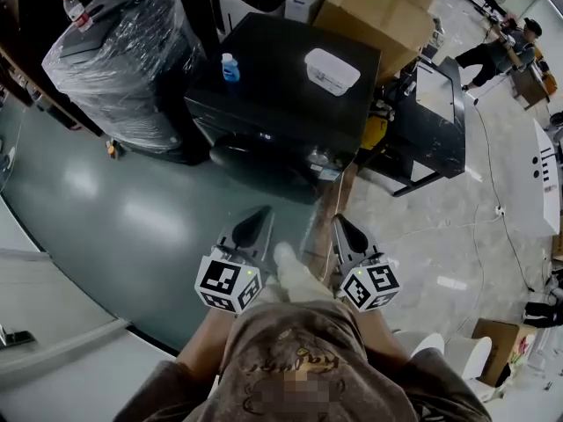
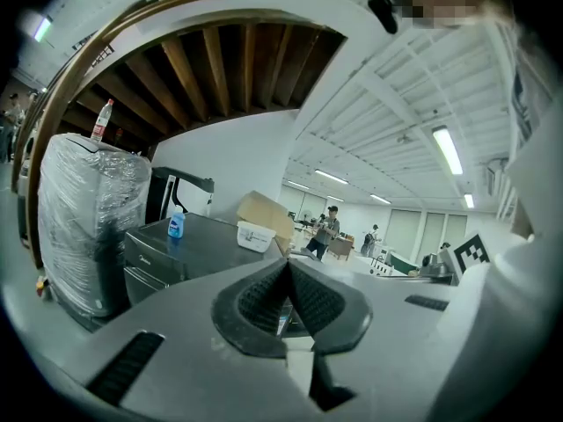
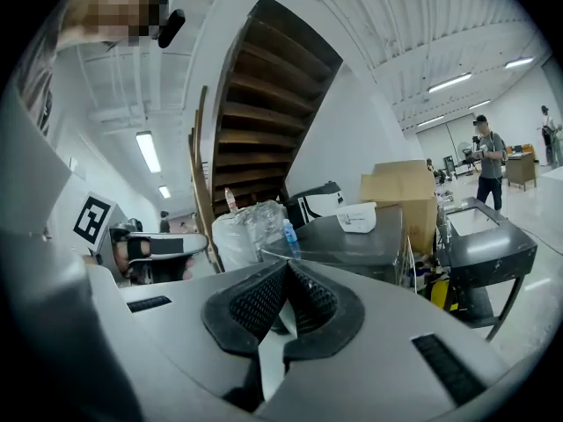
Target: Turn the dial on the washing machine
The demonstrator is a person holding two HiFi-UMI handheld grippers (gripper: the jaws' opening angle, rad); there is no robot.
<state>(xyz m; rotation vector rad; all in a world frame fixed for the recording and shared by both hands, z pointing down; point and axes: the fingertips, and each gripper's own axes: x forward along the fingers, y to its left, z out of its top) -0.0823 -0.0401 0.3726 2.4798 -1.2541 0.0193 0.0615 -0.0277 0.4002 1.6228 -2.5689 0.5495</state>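
Evidently nothing is done yet: the left claw (image 1: 260, 216) and right claw (image 1: 342, 225) are both pressed together on nothing, close to the person and well apart from the dark washing machine (image 1: 273, 90) ahead. Approach, grip and turn are all left. The dial cannot be made out, since the machine's front is dark and foreshortened.

Light: bright, even, from ceiling strip lights (image 2: 447, 150) at right of the left gripper view | Glare: pale patches on the green floor (image 1: 141, 218), head view centre left; glints on plastic wrap (image 1: 123, 42) | Shadow: staircase underside (image 2: 220, 69) dim | Distortion: strong fisheye, black corners in both gripper views
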